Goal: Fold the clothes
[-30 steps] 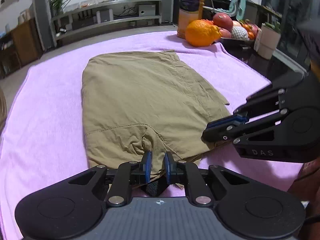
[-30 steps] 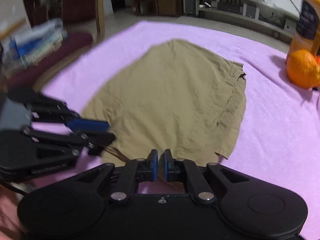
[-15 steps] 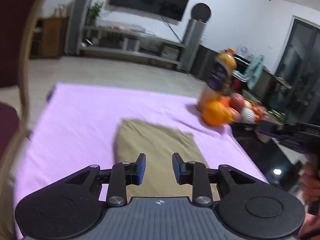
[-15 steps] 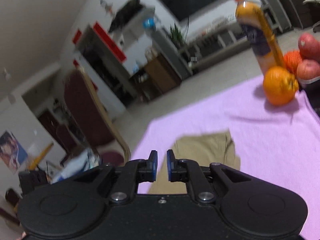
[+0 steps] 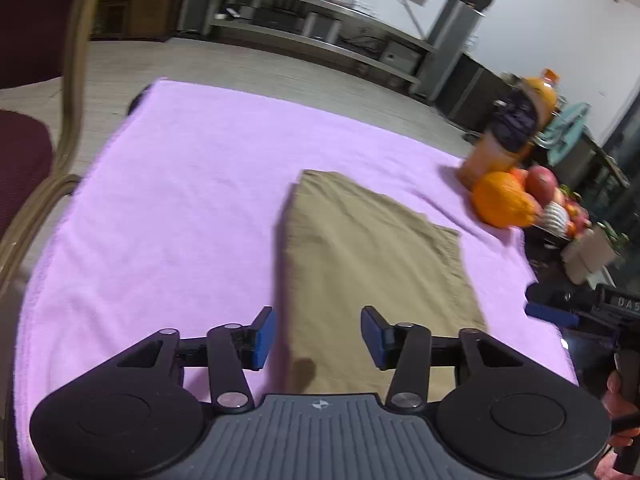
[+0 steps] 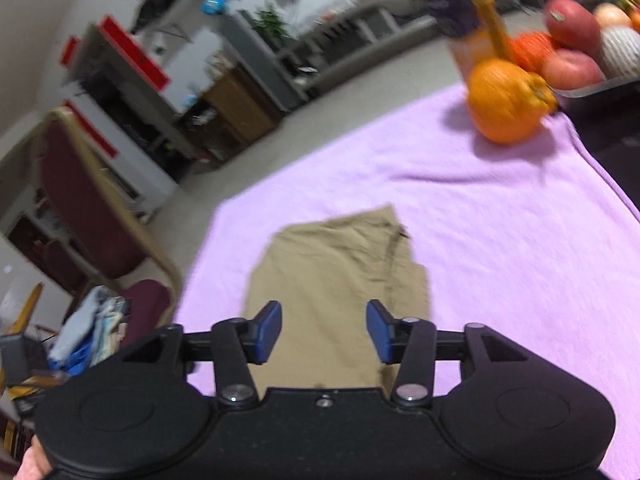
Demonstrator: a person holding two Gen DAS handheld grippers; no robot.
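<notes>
With both the left gripper [image 5: 318,334] and right gripper [image 6: 324,330] spread empty above the folded khaki garment [image 5: 372,264], a careless regrasp risks dragging its layers apart.

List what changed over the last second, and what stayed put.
Both grippers let go: the left gripper and right gripper, shut on the khaki garment's near edge a second ago, are now open and pulled back above it. The garment now lies as a narrower folded rectangle. The pink cloth and orange stayed put.
</notes>
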